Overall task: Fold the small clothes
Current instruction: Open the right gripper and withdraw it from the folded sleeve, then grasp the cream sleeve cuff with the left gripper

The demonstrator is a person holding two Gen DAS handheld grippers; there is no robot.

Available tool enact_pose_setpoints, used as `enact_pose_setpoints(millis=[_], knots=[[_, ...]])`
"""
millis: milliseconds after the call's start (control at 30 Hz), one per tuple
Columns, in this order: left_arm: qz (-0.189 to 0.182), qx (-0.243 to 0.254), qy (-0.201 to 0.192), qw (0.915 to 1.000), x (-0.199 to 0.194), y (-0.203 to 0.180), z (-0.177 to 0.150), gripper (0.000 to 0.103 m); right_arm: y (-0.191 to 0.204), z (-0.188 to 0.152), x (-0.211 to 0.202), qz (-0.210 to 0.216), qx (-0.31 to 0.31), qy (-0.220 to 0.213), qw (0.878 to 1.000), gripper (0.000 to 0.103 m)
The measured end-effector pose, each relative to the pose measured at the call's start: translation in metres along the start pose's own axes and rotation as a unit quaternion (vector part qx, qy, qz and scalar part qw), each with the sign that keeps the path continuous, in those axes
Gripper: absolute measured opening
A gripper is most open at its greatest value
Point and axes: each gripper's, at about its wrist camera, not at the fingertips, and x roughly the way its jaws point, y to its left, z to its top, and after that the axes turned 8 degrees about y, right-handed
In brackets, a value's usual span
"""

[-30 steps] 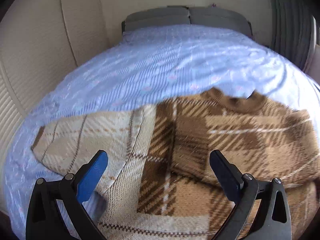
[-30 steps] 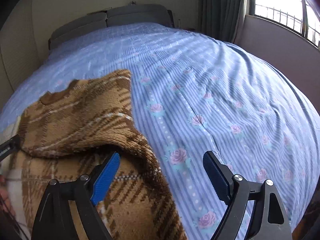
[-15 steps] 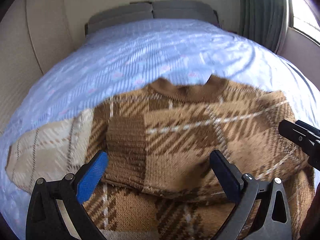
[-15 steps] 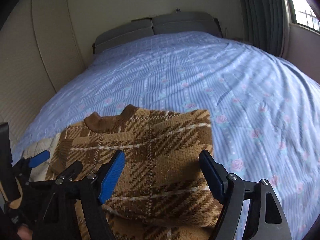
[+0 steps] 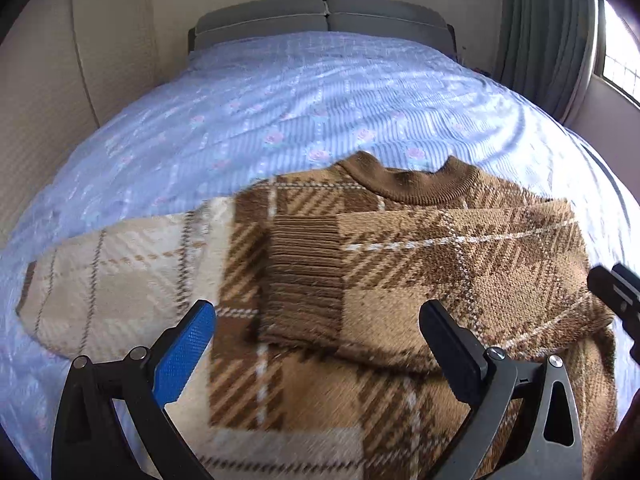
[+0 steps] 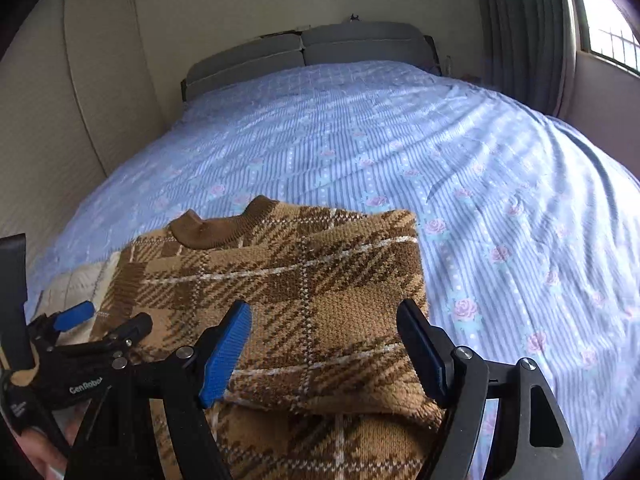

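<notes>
Pulling back with jaws spread and empty, both the left gripper point(image 5: 316, 334) and right gripper point(image 6: 324, 336) are now framing the sweater point(image 5: 420, 264) centrally. Its right sleeve point(image 5: 460, 256) is lying folded across the chest, while the pale left sleeve point(image 5: 112, 276) at centre left is still lying outstretched, probably next.

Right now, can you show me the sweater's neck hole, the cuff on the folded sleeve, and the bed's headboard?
collar point(image 5: 416, 186): left wrist view, ribbed brown band.
cuff point(image 5: 304, 276): left wrist view, ribbed sleeve end.
headboard point(image 6: 320, 46): right wrist view, grey padded top.

bedsheet point(image 6: 500, 200) free right, beyond | sweater point(image 6: 320, 288) below fingers
</notes>
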Motion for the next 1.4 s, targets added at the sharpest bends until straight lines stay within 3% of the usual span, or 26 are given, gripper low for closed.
enact_pose_setpoints(millis=[200, 400, 567, 700, 1033, 1200, 1333, 1400], knots=[[0.014, 0.004, 0.009, 0.9999, -0.014, 0.015, -0.022, 0.103, -0.009, -0.021, 0.023, 0.03, 0.039, 0.067, 0.997, 0.076], [0.022, -0.022, 0.001, 0.9995, -0.04, 0.05, -0.035, 0.103, 0.021, -0.013, -0.019, 0.005, 0.01, 0.023, 1.0, 0.076], [0.045, -0.039, -0.014, 0.9982, -0.068, 0.095, -0.048, 0.103, 0.08, -0.014, -0.063, -0.008, -0.039, -0.025, 0.999, 0.076], [0.056, -0.066, -0.024, 0.9959, -0.084, 0.149, -0.059, 0.103, 0.139, -0.02, -0.086, 0.007, -0.052, -0.049, 0.997, 0.076], [0.062, -0.177, -0.025, 0.9819, -0.073, 0.301, -0.078, 0.095, 0.286, -0.033, -0.07, 0.028, -0.067, -0.047, 0.996, 0.076], [0.011, -0.234, -0.022, 0.972, -0.048, 0.358, -0.08, 0.076, 0.335, -0.037, -0.052, 0.039, -0.078, -0.038, 0.995, 0.076], [-0.037, -0.29, -0.014, 0.9563, -0.024, 0.389, -0.084, 0.057, 0.358, -0.04, -0.041, 0.044, -0.087, -0.037, 0.995, 0.076], [-0.053, -0.31, -0.013, 0.9491, -0.013, 0.398, -0.086, 0.056, 0.364, -0.041, -0.036, 0.044, -0.088, -0.037, 0.995, 0.076]])
